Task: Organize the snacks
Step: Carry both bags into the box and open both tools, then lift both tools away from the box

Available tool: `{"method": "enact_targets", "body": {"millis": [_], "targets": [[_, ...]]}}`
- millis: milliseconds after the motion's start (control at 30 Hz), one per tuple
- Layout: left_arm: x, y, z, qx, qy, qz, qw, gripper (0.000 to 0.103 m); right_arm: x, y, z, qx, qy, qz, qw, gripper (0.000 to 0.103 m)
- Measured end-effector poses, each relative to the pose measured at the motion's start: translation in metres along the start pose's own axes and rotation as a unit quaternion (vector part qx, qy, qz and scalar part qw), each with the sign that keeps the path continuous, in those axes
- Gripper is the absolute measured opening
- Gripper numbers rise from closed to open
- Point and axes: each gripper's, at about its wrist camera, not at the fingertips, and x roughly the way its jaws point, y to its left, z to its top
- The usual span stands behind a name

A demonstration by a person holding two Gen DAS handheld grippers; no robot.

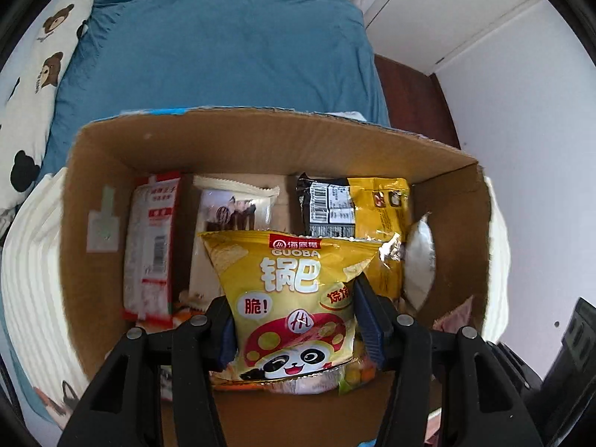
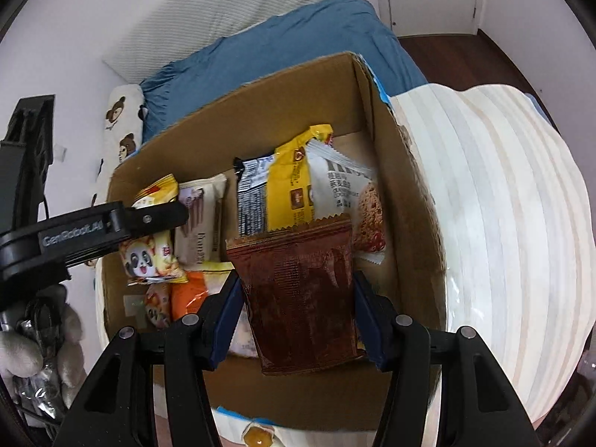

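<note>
Surface: your cardboard box (image 1: 93, 186) sits on a blue bedsheet (image 1: 223, 48).
Left gripper (image 1: 296, 329): you're clamping the yellow panda bag (image 1: 294, 298) over the box.
Right gripper (image 2: 298, 320): you're clamping the brown packet (image 2: 301, 298) over it.

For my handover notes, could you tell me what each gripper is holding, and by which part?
The left gripper holds a yellow snack bag by its lower sides; the right gripper holds a brown packet likewise.

The yellow panda bag (image 1: 294, 305) hides the snacks behind it; the brown packet (image 2: 301, 298) shows no legible print.
</note>
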Motion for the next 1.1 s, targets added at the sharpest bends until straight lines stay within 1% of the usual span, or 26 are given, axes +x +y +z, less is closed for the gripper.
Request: {"method": "enact_targets", "body": {"millis": [33,67,100,133,167,233,333,500,567,600,733,867,933,1033,1100], "targets": [[0.006,0.000,0.003,0.001,0.010,0.003,0.9999,0.052,0.004,-0.001,0.001,0.004,0.008,-0.006,1.000,0.062],[0.010,0.000,0.006,-0.001,0.017,0.001,0.9999,0.058,0.009,-0.002,0.001,0.008,0.017,-0.011,1.000,0.065],[0.012,0.001,0.007,-0.004,0.018,0.000,0.9998,0.064,0.014,-0.003,0.001,0.012,0.028,-0.016,0.999,0.081],[0.012,0.002,0.008,-0.003,0.012,0.006,0.9999,0.084,0.022,-0.001,0.002,0.011,0.036,-0.026,0.999,0.098],[0.011,0.003,0.008,-0.003,0.007,0.011,0.9999,0.094,0.025,0.000,0.000,0.008,0.038,-0.032,0.999,0.098],[0.008,0.004,0.008,-0.003,-0.003,0.017,0.9998,0.095,0.027,0.003,-0.004,-0.001,0.040,-0.038,0.998,0.098],[0.003,0.006,0.006,-0.005,-0.010,0.015,0.9998,0.095,0.032,0.005,-0.004,-0.008,0.045,-0.047,0.998,0.098],[-0.009,0.004,-0.006,0.002,-0.024,0.024,0.9994,0.096,0.032,0.008,-0.007,-0.012,0.041,-0.052,0.998,0.099],[-0.015,0.002,-0.012,0.009,-0.033,0.021,0.9992,0.096,0.028,0.011,-0.011,-0.015,0.036,-0.058,0.998,0.099],[-0.019,0.001,-0.017,0.012,-0.042,0.022,0.9988,0.096,0.024,0.009,-0.009,-0.017,0.034,-0.058,0.998,0.099],[-0.039,-0.003,-0.039,0.026,-0.086,0.044,0.9950,0.096,0.013,0.013,-0.018,-0.030,0.021,-0.065,0.997,0.099],[-0.059,-0.002,-0.065,0.031,-0.123,0.056,0.9903,0.096,-0.002,0.017,-0.032,-0.047,-0.001,-0.077,0.996,0.099],[-0.071,0.000,-0.077,0.029,-0.142,0.064,0.9874,0.099,-0.012,0.018,-0.041,-0.051,-0.017,-0.084,0.995,0.100],[-0.091,0.001,-0.098,0.034,-0.179,0.077,0.9803,0.099,-0.032,0.019,-0.053,-0.063,-0.038,-0.088,0.993,0.101],[-0.103,0.001,-0.109,0.036,-0.195,0.084,0.9766,0.099,-0.045,0.020,-0.061,-0.066,-0.052,-0.086,0.993,0.101]]}}
